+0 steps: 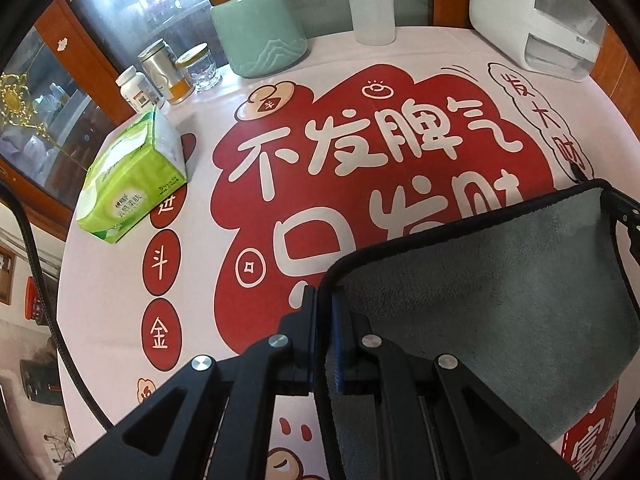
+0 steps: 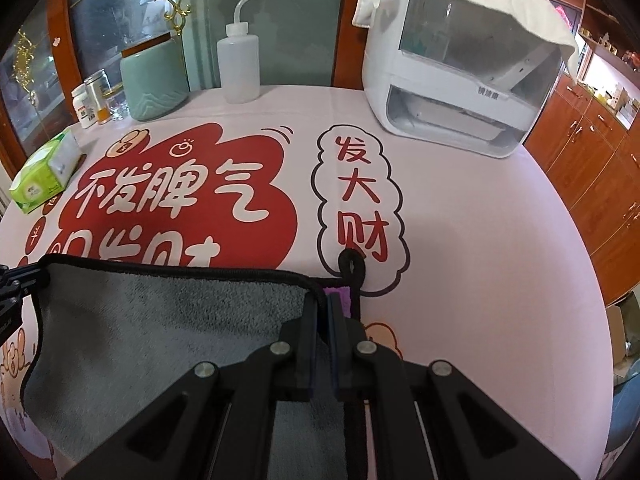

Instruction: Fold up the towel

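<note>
A grey towel (image 1: 500, 300) with black edging hangs stretched between my two grippers above the table. My left gripper (image 1: 322, 300) is shut on the towel's left corner. My right gripper (image 2: 323, 304) is shut on the towel's (image 2: 160, 328) right corner, beside a purple tag (image 2: 340, 296) and a black hanging loop (image 2: 352, 266). The right gripper's tip shows at the far right of the left wrist view (image 1: 624, 208). The left gripper's tip shows at the left edge of the right wrist view (image 2: 12, 276).
The table carries a pink cloth with red characters (image 1: 360, 152). At the back stand a green tissue pack (image 1: 132, 184), small jars (image 1: 160, 76), a celadon canister (image 1: 256, 28), a squeeze bottle (image 2: 238, 60) and a white appliance (image 2: 460, 80). Wooden cabinets (image 2: 600, 168) are at the right.
</note>
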The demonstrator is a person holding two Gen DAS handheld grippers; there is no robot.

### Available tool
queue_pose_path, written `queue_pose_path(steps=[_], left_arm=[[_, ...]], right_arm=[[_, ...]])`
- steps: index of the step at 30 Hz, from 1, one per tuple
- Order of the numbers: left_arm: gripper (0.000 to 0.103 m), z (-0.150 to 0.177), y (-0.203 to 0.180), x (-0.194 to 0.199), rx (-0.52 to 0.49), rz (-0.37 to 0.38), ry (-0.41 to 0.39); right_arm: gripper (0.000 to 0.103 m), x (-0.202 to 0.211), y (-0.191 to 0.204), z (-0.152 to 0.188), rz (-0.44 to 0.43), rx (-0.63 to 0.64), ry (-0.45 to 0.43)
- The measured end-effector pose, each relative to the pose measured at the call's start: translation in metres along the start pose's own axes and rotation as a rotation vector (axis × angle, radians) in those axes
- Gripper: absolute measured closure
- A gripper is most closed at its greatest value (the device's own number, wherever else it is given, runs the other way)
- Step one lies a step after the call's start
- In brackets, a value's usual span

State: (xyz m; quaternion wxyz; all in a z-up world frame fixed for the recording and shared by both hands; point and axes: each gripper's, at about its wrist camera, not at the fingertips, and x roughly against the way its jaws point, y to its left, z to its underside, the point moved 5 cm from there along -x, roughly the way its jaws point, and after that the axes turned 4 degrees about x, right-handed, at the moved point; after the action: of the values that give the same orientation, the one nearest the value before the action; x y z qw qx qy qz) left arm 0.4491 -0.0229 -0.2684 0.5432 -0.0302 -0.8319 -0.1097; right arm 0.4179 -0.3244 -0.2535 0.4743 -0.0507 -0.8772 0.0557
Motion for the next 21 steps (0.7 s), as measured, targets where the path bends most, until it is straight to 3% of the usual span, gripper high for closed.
queue_pose_path(steps=[17, 19, 21], left_arm=[[0.095, 0.001, -0.002, -0.017, -0.005, -0.005, 0.008], [0.09, 0.002, -0.001, -0.017, -0.007, -0.009, 0.005], [0.07, 0.002, 0.001, -0.017, -0.004, -0.026, -0.004]], right_arm=[[0.098, -0.018, 0.004, 0.007, 0.005, 0.012, 0.03], [0.097, -0.019, 0.003, 0.008, -0.001, 0.007, 0.035], [0.094, -0.019, 0.003, 0.008, -0.003, 0.0, 0.043]])
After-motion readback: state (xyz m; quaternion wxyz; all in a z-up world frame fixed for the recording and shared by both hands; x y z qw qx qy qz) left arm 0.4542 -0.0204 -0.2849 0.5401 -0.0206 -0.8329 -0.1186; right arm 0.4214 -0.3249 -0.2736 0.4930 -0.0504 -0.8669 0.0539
